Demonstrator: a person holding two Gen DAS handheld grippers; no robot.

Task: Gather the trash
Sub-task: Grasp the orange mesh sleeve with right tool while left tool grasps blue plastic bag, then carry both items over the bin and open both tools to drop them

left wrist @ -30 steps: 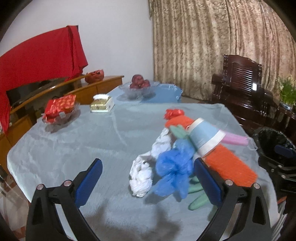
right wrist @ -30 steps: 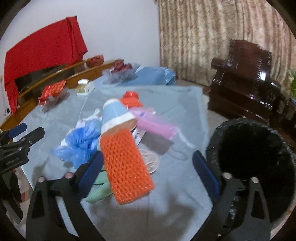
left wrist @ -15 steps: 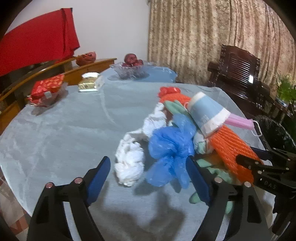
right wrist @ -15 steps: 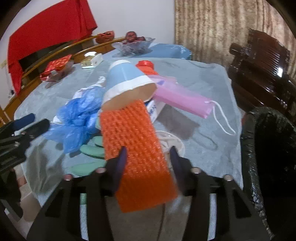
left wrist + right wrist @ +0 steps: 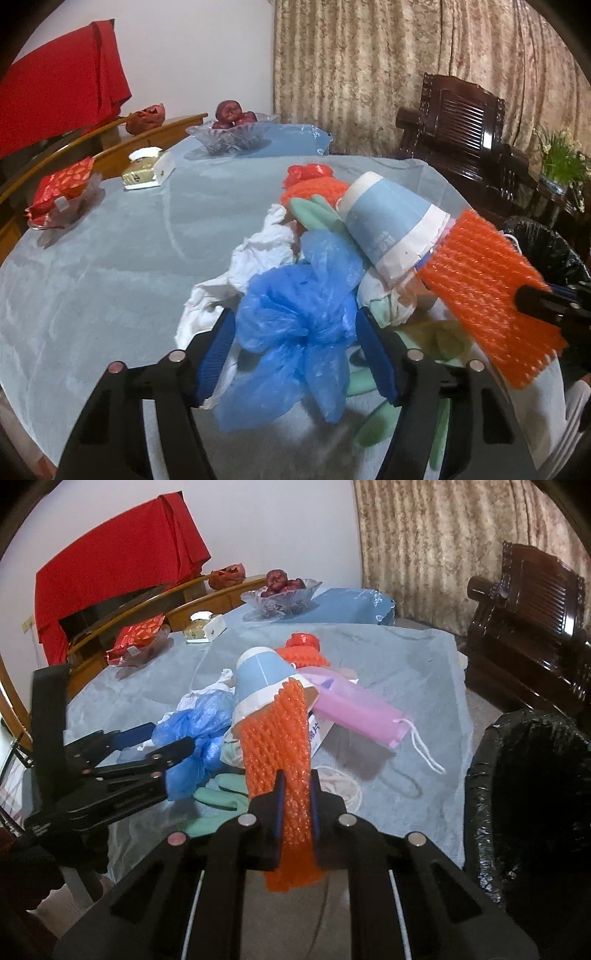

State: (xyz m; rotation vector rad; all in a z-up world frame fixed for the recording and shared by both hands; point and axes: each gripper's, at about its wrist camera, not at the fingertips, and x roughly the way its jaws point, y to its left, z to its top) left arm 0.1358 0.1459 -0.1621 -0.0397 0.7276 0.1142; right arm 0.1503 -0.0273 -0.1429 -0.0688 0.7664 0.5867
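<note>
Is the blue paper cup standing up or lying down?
Lying down. The blue paper cup rests tipped on the trash pile, its open mouth facing the camera behind the orange foam net.

the right tool [image 5: 295, 805] has just closed and now clamps the near end of the orange foam net [image 5: 275, 738]. the net's far end sits under the blue paper cup [image 5: 258, 679]. left tool [image 5: 155, 740] straddles the blue plastic bag [image 5: 201, 738] at left. black bin [image 5: 532, 812] stands right of the surface [image 5: 406, 657].
</note>
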